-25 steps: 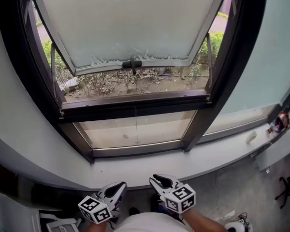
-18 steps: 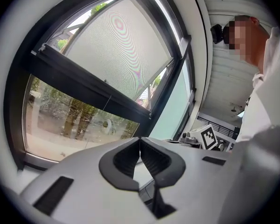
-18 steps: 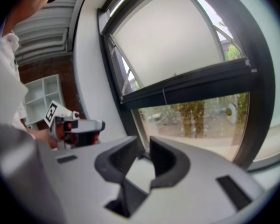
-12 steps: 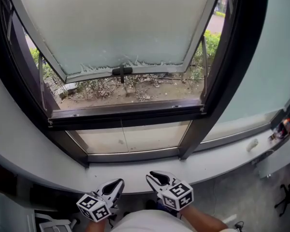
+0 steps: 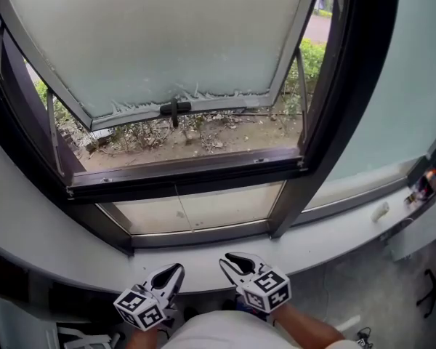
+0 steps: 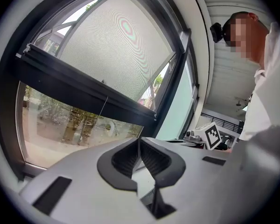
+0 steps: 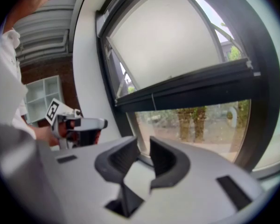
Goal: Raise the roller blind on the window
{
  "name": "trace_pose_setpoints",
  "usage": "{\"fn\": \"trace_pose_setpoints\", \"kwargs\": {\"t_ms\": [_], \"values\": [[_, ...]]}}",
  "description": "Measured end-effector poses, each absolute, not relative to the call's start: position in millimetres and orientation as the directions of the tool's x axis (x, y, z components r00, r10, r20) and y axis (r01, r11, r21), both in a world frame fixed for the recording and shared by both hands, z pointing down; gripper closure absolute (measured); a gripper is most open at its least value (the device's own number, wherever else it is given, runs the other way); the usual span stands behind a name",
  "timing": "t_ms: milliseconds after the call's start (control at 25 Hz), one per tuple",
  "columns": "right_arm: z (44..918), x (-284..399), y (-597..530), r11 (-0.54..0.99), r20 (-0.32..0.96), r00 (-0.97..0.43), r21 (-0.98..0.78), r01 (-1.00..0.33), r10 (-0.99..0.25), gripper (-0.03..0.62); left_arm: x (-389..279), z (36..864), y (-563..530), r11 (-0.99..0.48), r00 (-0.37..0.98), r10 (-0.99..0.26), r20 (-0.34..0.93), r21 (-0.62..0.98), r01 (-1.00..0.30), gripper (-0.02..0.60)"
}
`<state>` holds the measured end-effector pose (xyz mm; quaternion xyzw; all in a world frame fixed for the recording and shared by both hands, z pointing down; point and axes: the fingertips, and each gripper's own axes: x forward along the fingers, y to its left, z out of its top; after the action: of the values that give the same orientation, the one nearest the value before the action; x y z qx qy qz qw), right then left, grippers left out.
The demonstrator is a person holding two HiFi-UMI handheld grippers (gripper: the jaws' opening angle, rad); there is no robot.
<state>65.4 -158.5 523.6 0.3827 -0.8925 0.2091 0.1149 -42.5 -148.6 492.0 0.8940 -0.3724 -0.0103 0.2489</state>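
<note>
Both grippers hang low in front of me, just short of the white sill [image 5: 51, 231]: the left gripper [image 5: 173, 273] has its jaws pressed together on nothing, and the right gripper [image 5: 231, 262] just beside it holds its jaws a little apart, nothing between them. Straight ahead stands the window [image 5: 341, 86] in its dark frame, the frosted upper sash [image 5: 167, 35] swung outward over shrubs and bare ground. A thin cord [image 6: 103, 107] hangs in front of the fixed lower pane [image 5: 203, 206], but the roller blind itself I cannot tell apart from that frosted panel.
</note>
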Motion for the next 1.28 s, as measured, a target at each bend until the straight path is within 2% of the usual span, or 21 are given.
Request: {"fn": "trace_pose_setpoints", "kwargs": {"t_ms": [640, 1280], "values": [[516.1, 37.3, -167.3, 0.599, 0.372, -0.648, -0.253, -0.760, -0.665, 0.516, -80.8, 491.4, -161.2, -0.643, 0.752, -0.635, 0.178, 0.418, -0.642, 0.558], [460.1, 33.8, -231.6, 0.653, 0.344, -0.607, 0.024, -0.757, -0.716, 0.517, -92.4, 436.1, -227.3, -0.739, 0.748, -0.639, 0.177, 0.129, -0.662, 0.558]]}}
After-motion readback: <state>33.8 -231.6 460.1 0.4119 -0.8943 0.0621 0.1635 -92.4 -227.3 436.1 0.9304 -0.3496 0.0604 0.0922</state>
